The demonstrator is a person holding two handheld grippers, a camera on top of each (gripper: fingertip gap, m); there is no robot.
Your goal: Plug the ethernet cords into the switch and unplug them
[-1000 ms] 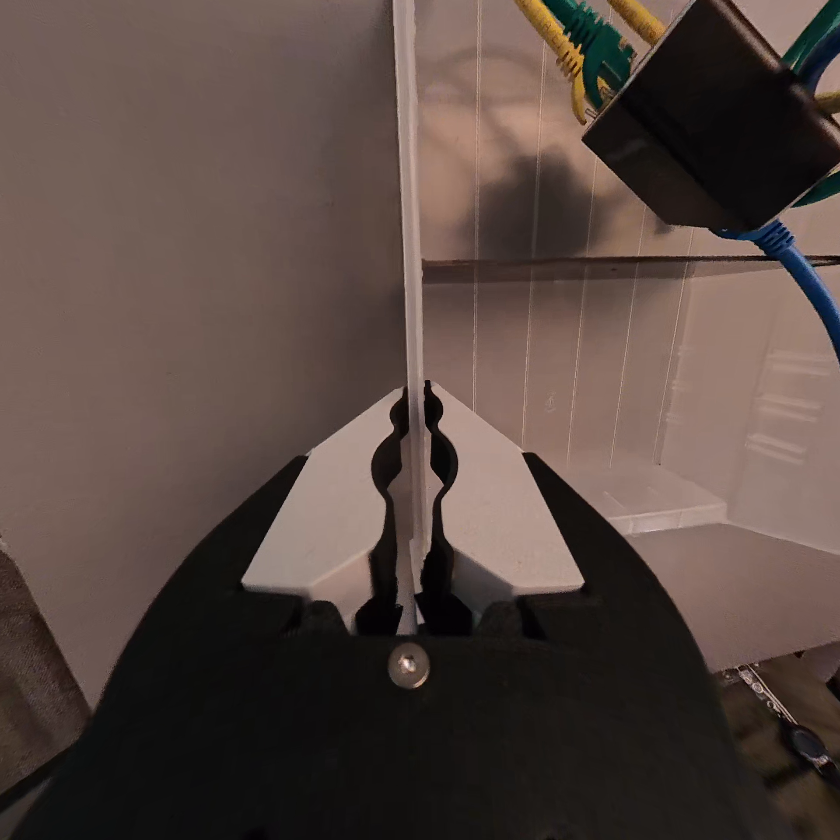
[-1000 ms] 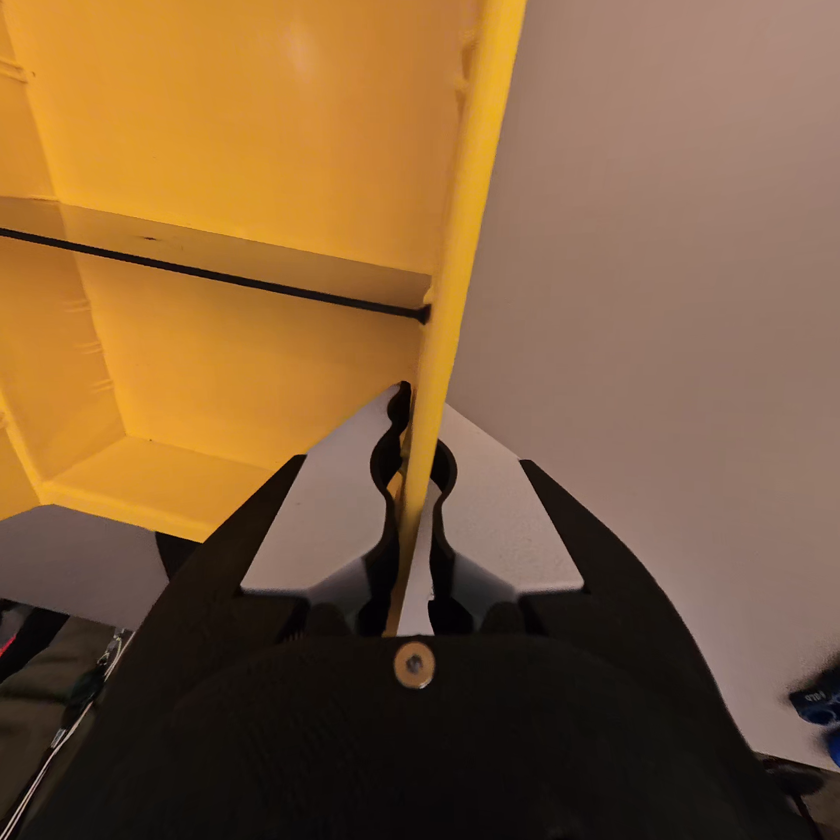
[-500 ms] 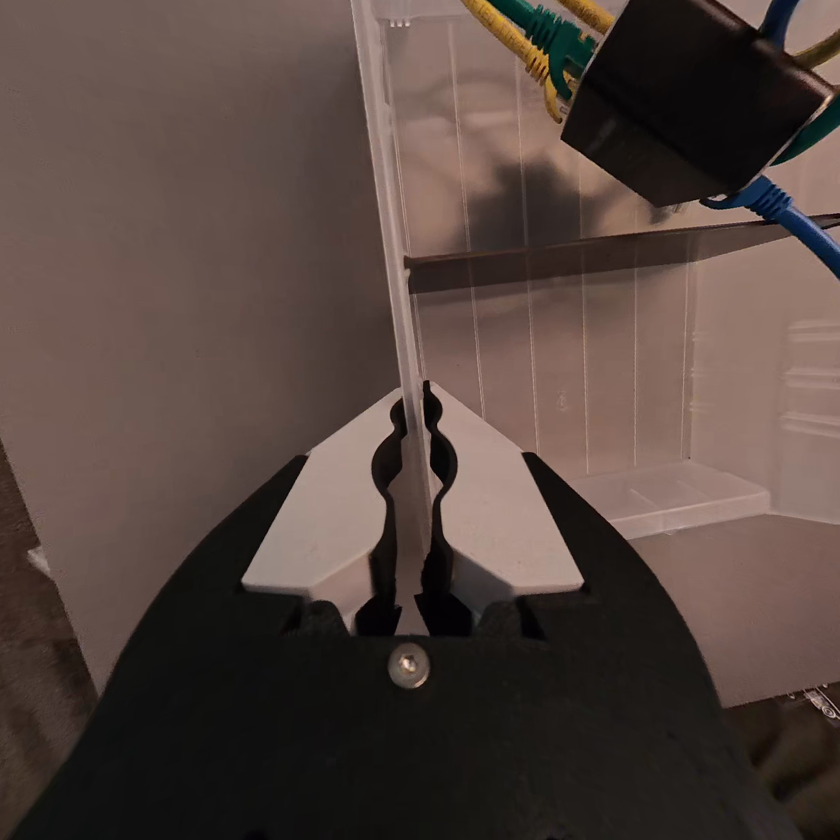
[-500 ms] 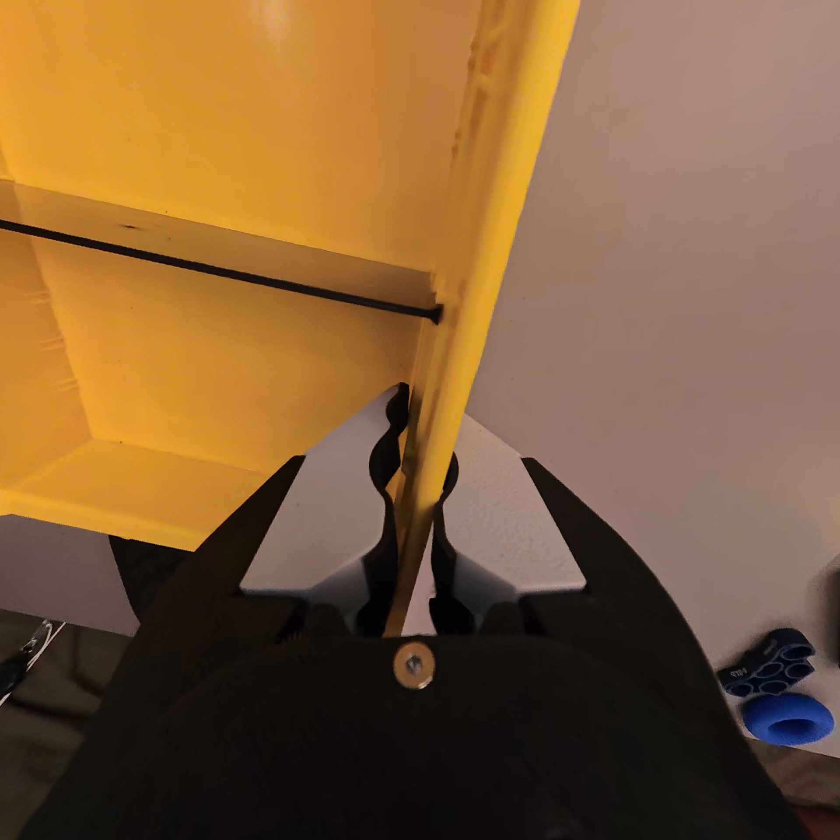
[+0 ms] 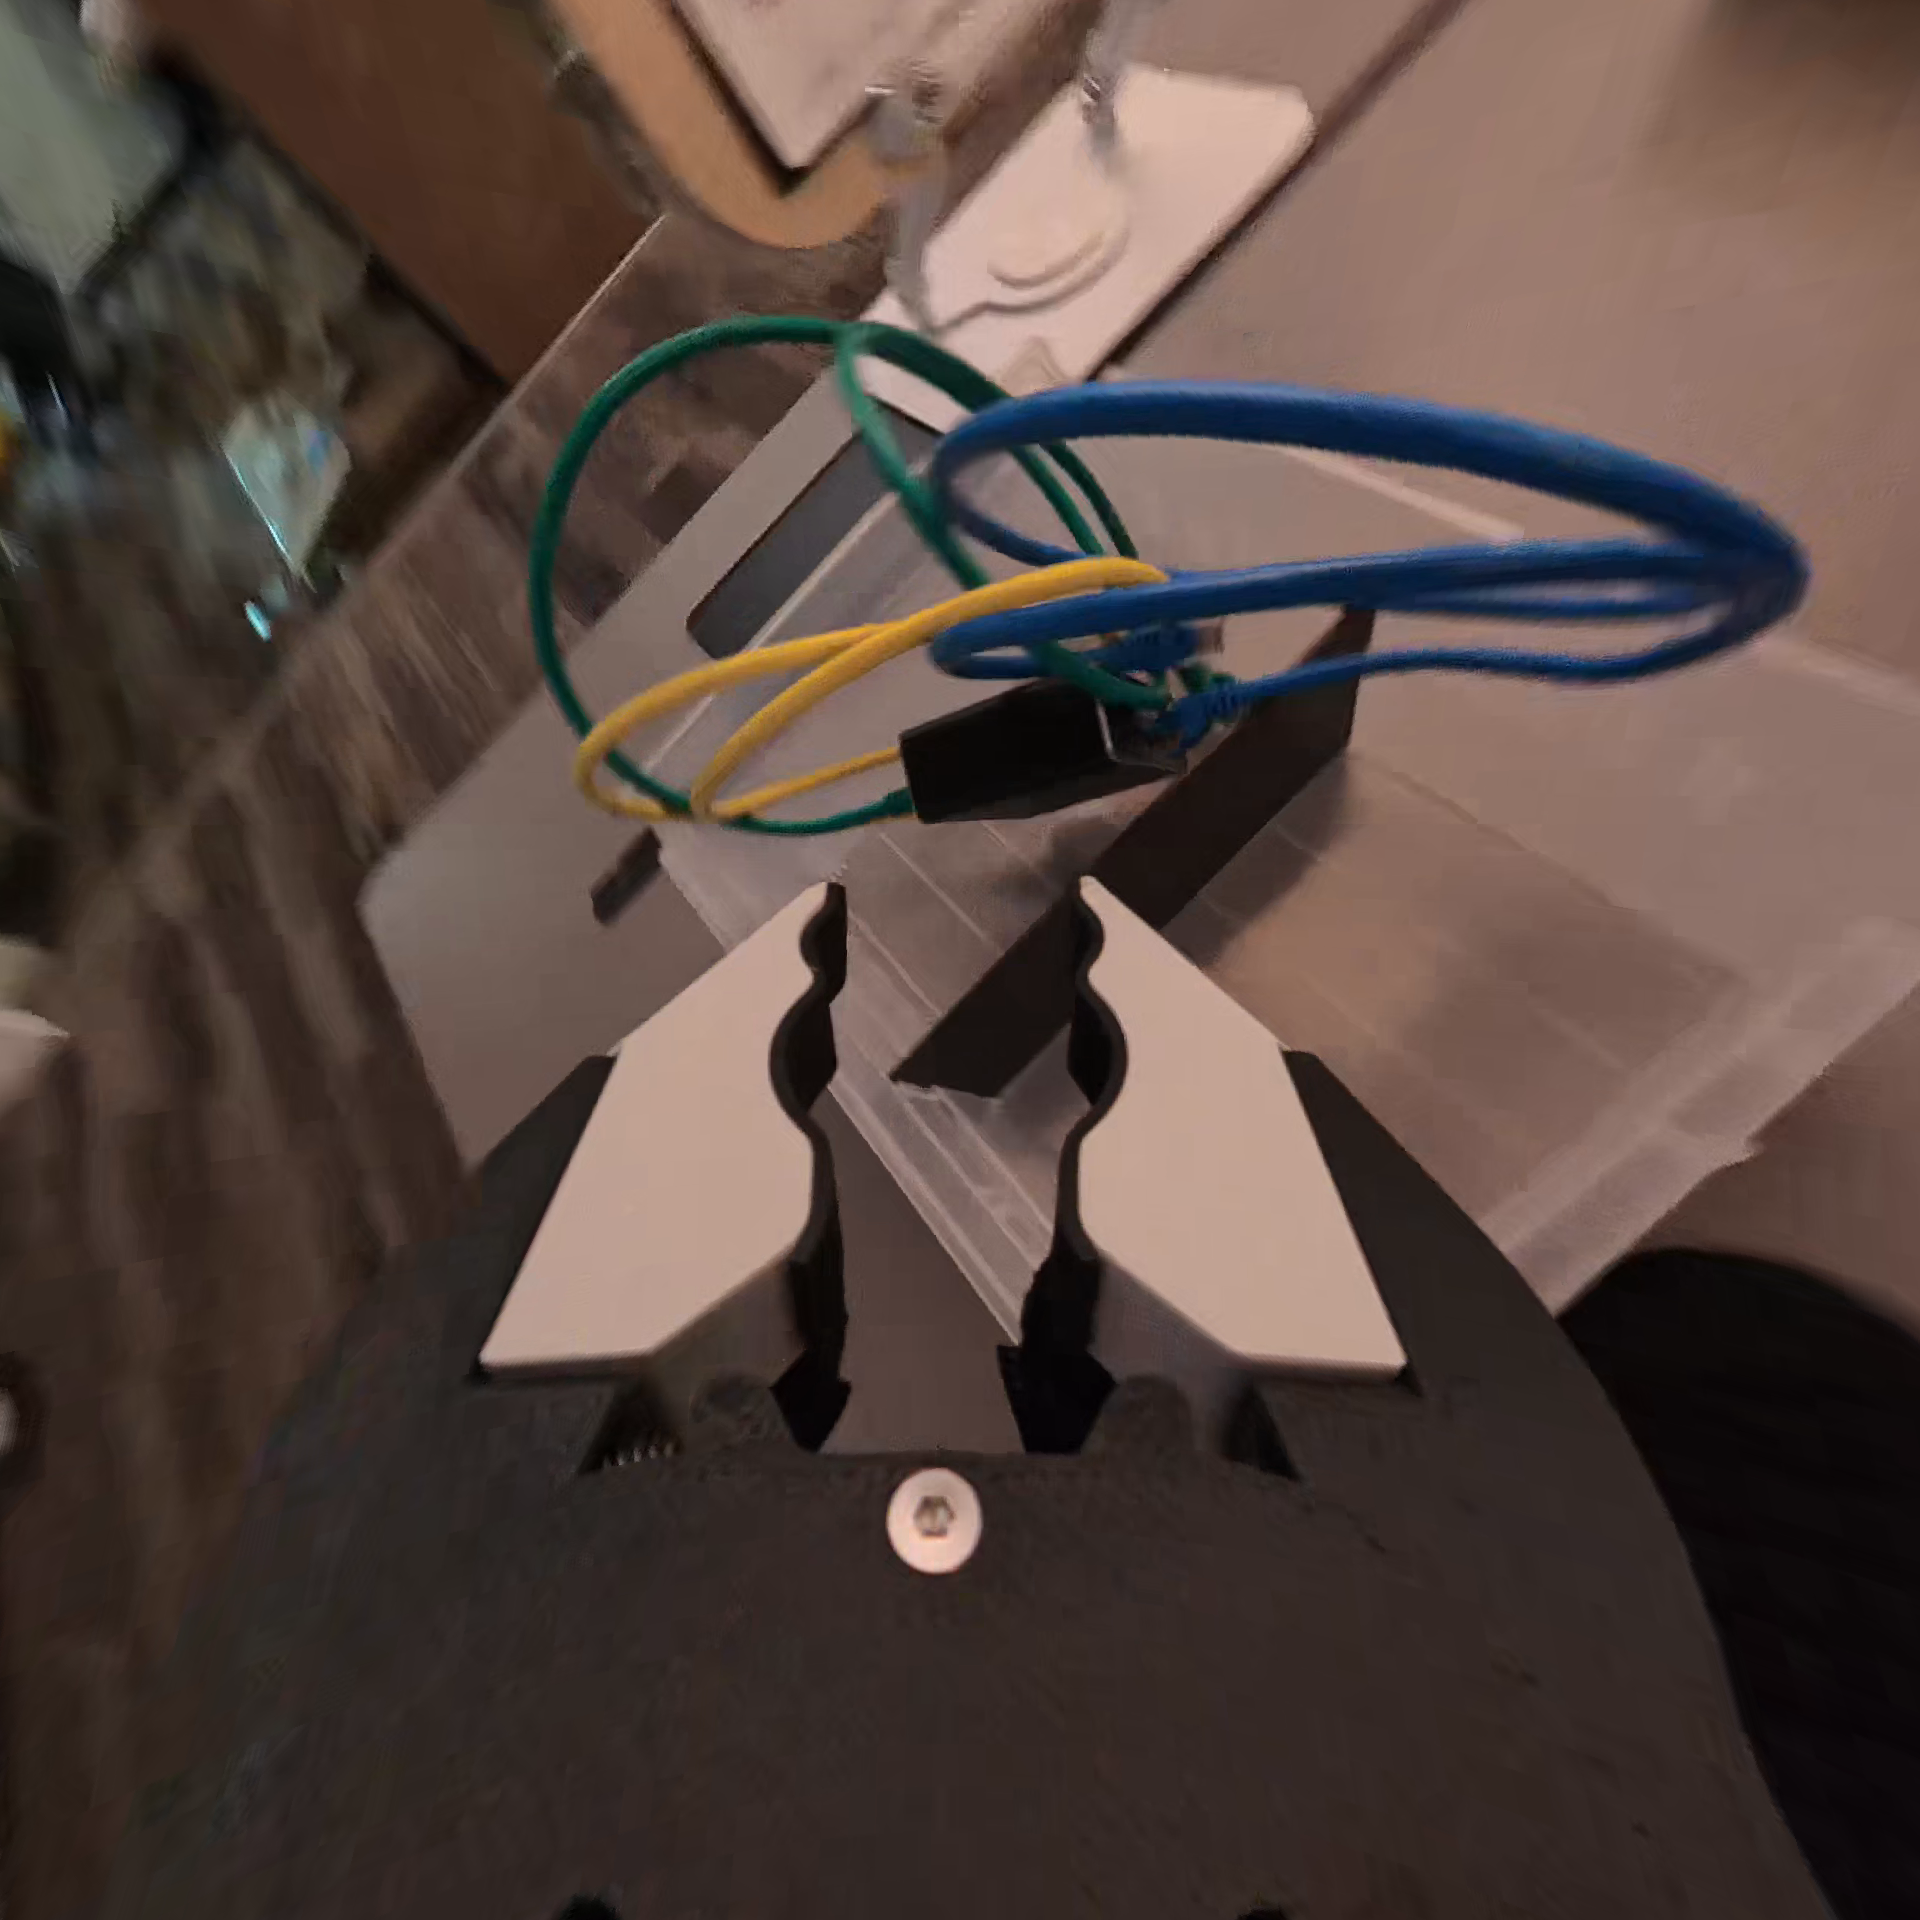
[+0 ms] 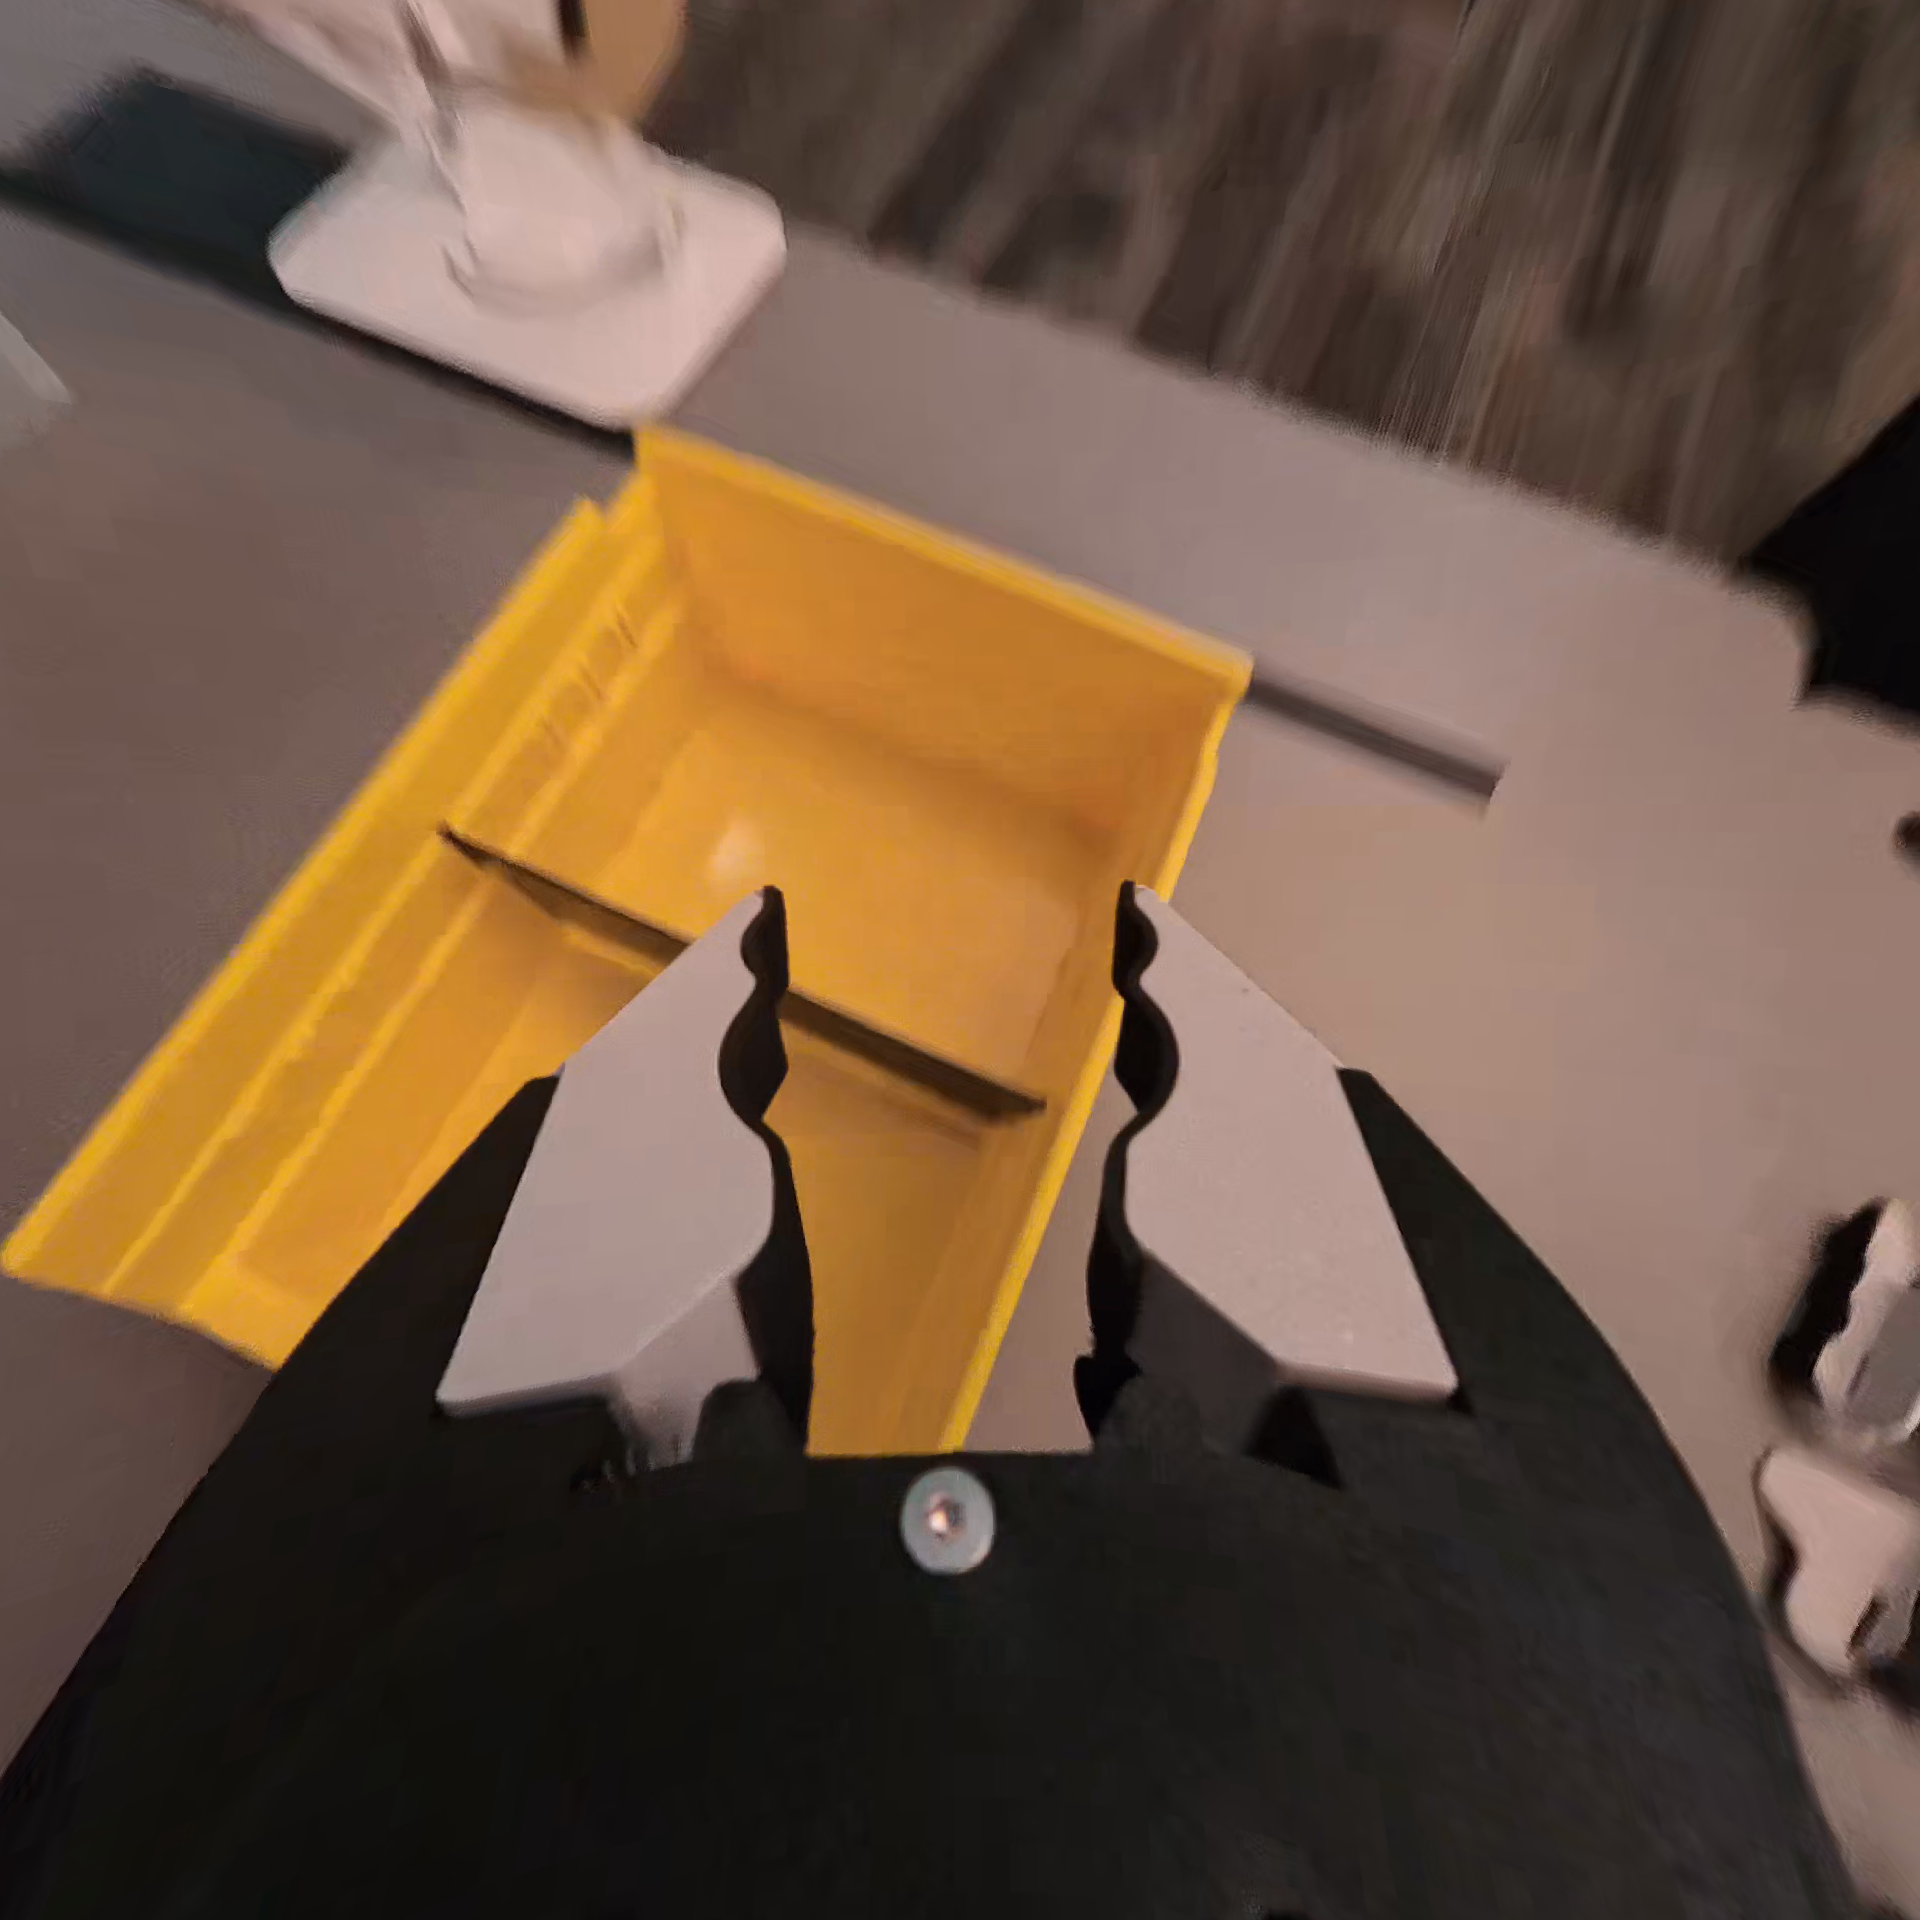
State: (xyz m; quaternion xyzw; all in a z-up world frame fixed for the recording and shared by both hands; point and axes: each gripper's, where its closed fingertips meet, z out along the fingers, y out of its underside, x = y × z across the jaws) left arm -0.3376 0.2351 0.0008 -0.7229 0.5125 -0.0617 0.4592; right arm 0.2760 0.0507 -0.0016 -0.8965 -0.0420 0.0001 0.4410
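Observation:
In the left wrist view a small black switch (image 5: pixel 1023 753) rests in a clear plastic bin (image 5: pixel 1455 1039), with blue cords (image 5: pixel 1351 499), green cords (image 5: pixel 582 499) and yellow cords (image 5: pixel 831 665) looping out of it. The cord ends at the switch are too blurred to tell which are plugged in. My left gripper (image 5: pixel 956 904) is open and empty, just in front of the bin's near wall. In the right wrist view my right gripper (image 6: pixel 945 904) is open and empty above a yellow bin (image 6: pixel 914 623) with a black divider (image 6: pixel 883 1049). The bin holds nothing that shows.
Both bins sit on a grey table (image 6: pixel 1455 987). A black divider (image 5: pixel 1195 862) crosses the clear bin. A white stand base (image 6: pixel 540 281) is at the table's far side; it also shows in the left wrist view (image 5: pixel 1122 197). Another gripper's pale fingers (image 6: pixel 1849 1455) show at the right edge. The grippers' ends are close to 65 cm from one another. My left tips are roughly 8 cm from the small black switch (image 5: pixel 1023 753).
Both grippers have let go of the bin walls that they were shut on and opened. Both have pulled back and tilted, so each view now looks down into its bin.

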